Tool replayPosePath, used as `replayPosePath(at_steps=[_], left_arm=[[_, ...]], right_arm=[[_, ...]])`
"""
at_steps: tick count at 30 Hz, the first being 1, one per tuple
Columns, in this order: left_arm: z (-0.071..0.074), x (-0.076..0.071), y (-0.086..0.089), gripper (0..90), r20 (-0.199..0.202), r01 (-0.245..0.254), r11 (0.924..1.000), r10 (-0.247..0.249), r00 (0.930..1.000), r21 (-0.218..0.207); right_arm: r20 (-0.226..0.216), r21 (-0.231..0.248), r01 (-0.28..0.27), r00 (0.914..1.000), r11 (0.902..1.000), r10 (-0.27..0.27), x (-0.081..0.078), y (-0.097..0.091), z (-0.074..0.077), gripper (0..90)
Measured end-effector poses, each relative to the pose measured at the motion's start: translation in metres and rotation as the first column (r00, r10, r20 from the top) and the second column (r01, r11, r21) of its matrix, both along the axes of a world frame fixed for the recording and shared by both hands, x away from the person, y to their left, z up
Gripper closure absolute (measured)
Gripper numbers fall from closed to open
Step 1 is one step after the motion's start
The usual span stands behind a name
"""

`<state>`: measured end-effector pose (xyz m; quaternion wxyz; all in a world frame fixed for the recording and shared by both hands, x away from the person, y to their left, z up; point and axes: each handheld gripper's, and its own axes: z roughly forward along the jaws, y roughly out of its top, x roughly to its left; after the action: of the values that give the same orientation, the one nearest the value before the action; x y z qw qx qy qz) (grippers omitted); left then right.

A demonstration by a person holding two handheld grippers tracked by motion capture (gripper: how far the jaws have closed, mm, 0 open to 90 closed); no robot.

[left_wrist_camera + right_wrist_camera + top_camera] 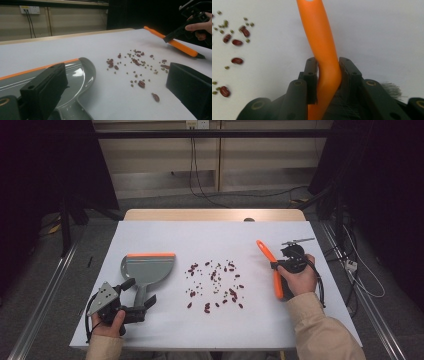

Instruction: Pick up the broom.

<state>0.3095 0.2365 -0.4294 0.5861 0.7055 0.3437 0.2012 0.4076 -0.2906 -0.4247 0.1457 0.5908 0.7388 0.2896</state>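
Your right gripper, right of frame, is clamped on the brush. Your left gripper, lower left, stands open astride the dustpan handle.

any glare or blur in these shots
Left gripper view: a bright glare patch on the grey dustpan, and its near black tongs are soft. Right gripper view: the orange brush handle is sharp, the beans slightly blurred. High view: evenly lit table, dark surroundings.

High view looks down across the counter — both gripper views sit low and close, sharing the scattered beans and orange brush.
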Motion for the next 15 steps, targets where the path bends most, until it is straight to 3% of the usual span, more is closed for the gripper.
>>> replayPosePath(at_steps=[4, 8, 11, 15], left_arm=[[0.002, 0.001, -0.001, 3.1, 0.008, -0.001, 0.9999, 0.001, 1.0, 0.017], [0.007, 0.003, -0.005, 3.1, 0.018, 0.002, 0.9998, -0.002, 0.9998, 0.02], [0.012, 0.004, -0.008, 3.1, 0.023, 0.009, 0.9997, -0.01, 0.9997, 0.022], [0.019, 0.004, -0.015, 3.1, 0.019, 0.021, 0.9997, -0.021, 0.9996, 0.016]], right_arm=[[0.097, 0.077, 0.006, 0.9952, 0.997, -0.014, -0.012, -0.006, 0.007, 70.2], [0.208, 0.131, -0.001, 0.9779, 0.9914, -0.026, -0.025, -0.01, 0.014, 70.4], [0.238, 0.16, -0.003, 0.9706, 0.9871, -0.036, -0.029, -0.012, 0.017, 70.5], [0.3, 0.184, 0.002, 0.9523, 0.9829, -0.058, -0.04, -0.013, 0.023, 70.7]])
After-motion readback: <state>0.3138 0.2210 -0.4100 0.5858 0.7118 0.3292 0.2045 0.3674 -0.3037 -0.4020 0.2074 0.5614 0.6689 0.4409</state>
